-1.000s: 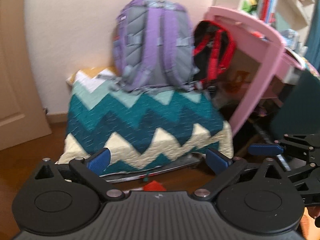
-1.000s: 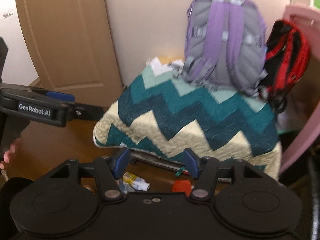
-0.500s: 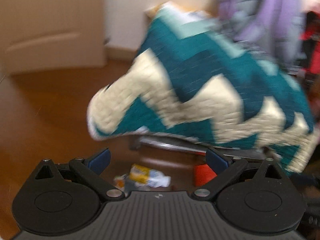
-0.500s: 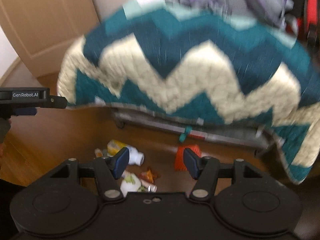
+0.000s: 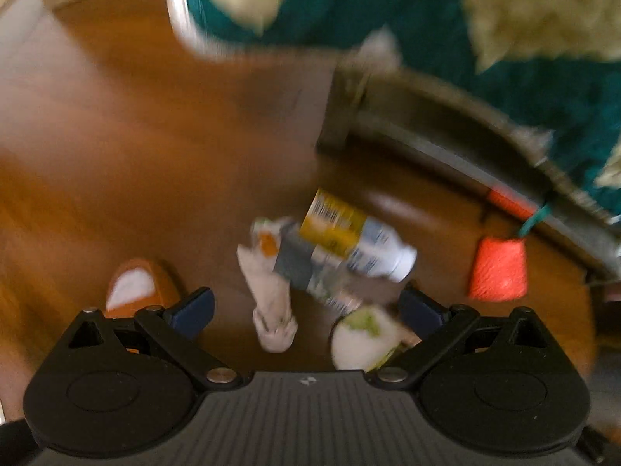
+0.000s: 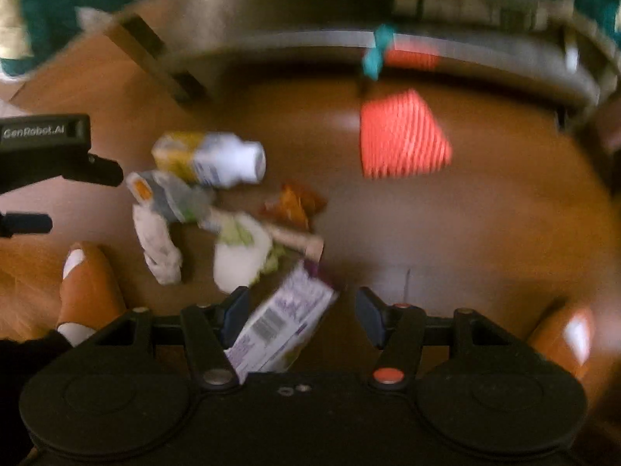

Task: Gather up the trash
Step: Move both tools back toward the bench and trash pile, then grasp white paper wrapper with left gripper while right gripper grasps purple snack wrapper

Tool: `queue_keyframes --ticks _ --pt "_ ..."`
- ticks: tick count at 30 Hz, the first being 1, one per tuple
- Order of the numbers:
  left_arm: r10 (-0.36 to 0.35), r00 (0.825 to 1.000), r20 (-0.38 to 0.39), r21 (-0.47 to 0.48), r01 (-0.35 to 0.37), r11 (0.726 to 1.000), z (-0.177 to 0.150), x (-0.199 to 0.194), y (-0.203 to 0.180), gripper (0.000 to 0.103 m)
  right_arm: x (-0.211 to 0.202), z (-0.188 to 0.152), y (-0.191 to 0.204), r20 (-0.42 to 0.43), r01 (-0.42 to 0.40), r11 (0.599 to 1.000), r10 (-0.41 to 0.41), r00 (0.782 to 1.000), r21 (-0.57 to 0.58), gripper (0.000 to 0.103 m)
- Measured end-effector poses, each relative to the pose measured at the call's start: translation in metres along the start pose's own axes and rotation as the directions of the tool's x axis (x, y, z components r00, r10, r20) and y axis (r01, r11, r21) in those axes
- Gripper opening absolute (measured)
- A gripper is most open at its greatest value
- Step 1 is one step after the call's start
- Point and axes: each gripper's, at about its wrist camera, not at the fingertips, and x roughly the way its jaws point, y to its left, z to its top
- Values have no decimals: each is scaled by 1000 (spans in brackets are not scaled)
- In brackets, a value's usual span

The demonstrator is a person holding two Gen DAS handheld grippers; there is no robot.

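Trash: pile [image 6: 217, 213] loose on the wood floor [image 6: 446, 240], all of it blurred by camera motion.
Landmark: bottle [image 6: 217, 160], white with a yellow label, lying on its side.
Tissue: twisted wad [image 5: 269, 291], just below-left of the bottle in both views.
Wrapper: grey packet [image 6: 170, 196], touching the bottle's lower side.
Cup: white-green piece [image 6: 242, 252], below the bottle, nearer the cameras.
Snack bag: orange scrap [image 6: 295, 206], just right of the bottle.
Carton: purple box [image 6: 279, 326], furthest below the bottle, lying between the right jaws, near the left one.
Orange thing: ribbed block [image 6: 399, 136], well right of the bottle; trash or not, I cannot tell.
Left gripper: [image 5: 306, 305] jaws wide apart, holding nothing, over the tissue and cup.
Right gripper: [image 6: 304, 312] jaws spread, nothing clamped; whether the left jaw touches the carton, cannot tell.
Feet: slipper [image 6: 89, 287] left of the bottle, close to the tissue.
Risk: pieces overlap, so a closing jaw could pinch two at once or shove the bottle rolling.
Risk: two grippers over one small pile could knock each other.
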Motion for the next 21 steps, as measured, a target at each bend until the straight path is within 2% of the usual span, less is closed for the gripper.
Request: queue_keyframes --ticks 6,9,15,18,21 --pt "50 988 -147 16 -48 999 -7 69 3 102 51 -10 3 -121 -7 997 16 993 74 59" --pt "60 981 -187 35 -54 998 -9 96 7 102 69 -11 3 -166 -21 992 41 985 123 59" --pt "73 974 -212 33 -68 997 -9 135 18 102 102 -13 -4 -253 -27 972 87 964 233 59" --pt "89 974 -209 59 -78 995 -10 150 19 102 112 -11 -10 -248 -32 952 112 962 304 59" --pt "113 971 -213 93 -95 991 -14 161 20 101 123 -7 -10 -269 -25 947 116 956 320 59"
